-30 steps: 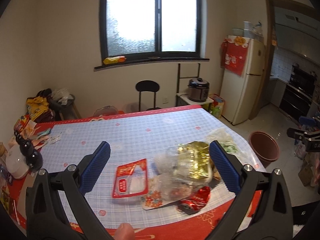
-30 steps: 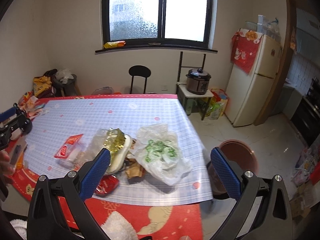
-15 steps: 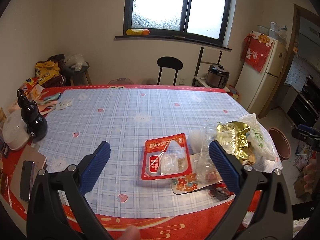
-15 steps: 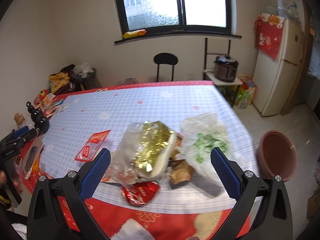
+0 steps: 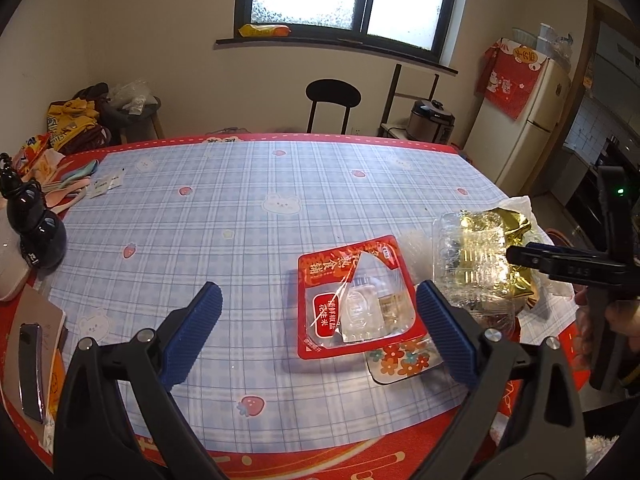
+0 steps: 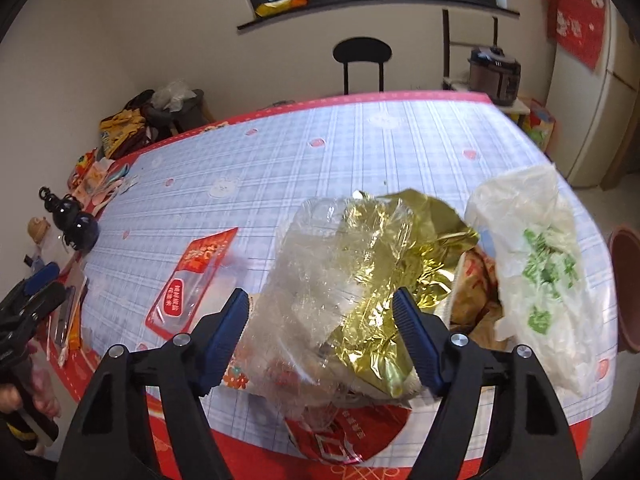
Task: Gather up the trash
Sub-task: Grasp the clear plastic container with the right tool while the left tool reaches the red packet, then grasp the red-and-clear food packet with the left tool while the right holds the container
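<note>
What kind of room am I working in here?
Most likely a home kitchen-dining room: a dining table under a checked cloth, a fridge with a rice cooker beside it, and a kitchen range through the doorway at right.

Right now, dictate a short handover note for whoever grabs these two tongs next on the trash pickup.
Left tongs: open, empty, above the red-rimmed clear plastic tray.
Right tongs: jaws have just been closing around the crumpled clear plastic and gold foil wrapper; the pads do not visibly press it yet.
Also on the blue checked tablecloth: a white plastic bag with green print, brown paper scraps and a red wrapper at the near edge.
The brown round bin stands on the floor past the table's right end.
Done: nothing binned yet.
Left: every piece.
</note>
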